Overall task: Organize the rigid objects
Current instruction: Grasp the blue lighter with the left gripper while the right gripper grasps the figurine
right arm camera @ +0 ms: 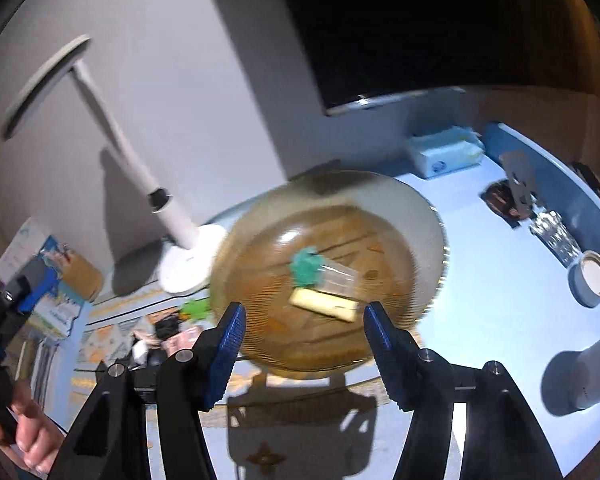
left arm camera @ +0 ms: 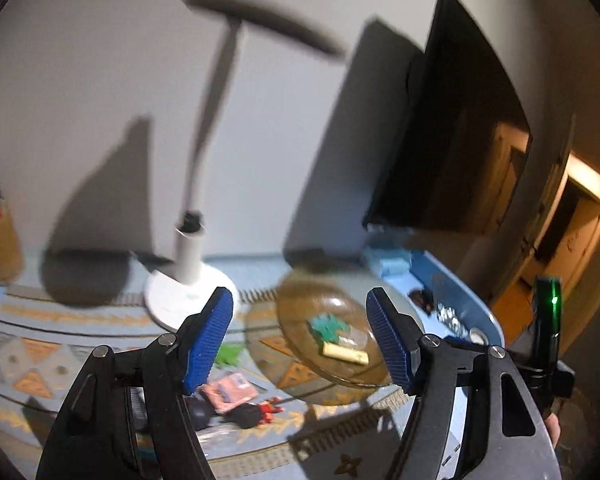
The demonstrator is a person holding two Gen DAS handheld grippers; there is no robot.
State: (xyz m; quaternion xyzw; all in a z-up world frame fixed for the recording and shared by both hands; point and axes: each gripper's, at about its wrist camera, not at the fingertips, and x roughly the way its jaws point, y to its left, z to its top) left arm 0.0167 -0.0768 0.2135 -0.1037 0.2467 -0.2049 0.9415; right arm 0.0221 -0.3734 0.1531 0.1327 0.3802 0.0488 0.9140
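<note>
Grippers open above the amber dish

Jaws of the left gripper (left arm camera: pixel 300 336) stand apart, the ribbed blue pads (left arm camera: pixel 210 340) facing each other with nothing between them and nothing touched. The right gripper (right arm camera: pixel 302 350) is the same: jaws apart, blue ridged pads (right arm camera: pixel 228 354) bare, no grip on anything. Both hang over the table (right arm camera: pixel 500 300), which has a pale blue, smooth top and a rounded rim.

Just ahead of both grippers sits a round amber glass plate (right arm camera: pixel 420 216), translucent, shallow, finely ribbed toward its edge. In it lie a pale yellow rectangular block (right arm camera: pixel 324 304), a small teal jagged piece (right arm camera: pixel 306 270) and a clear glassy piece (right arm camera: pixel 340 276) touching the teal one. The plate rests partly on a patterned woven mat (left arm camera: pixel 40 344) with orange and grey triangles.

On the mat, left of the plate, lie a green piece (left arm camera: pixel 228 356), a pink flat packet (left arm camera: pixel 230 390) and a small dark figure with red (left arm camera: pixel 256 414). A white desk lamp (left arm camera: pixel 188 256) with a round base stands behind them. A hand (right arm camera: pixel 24 428) shows at the lower left of the right view.
</note>
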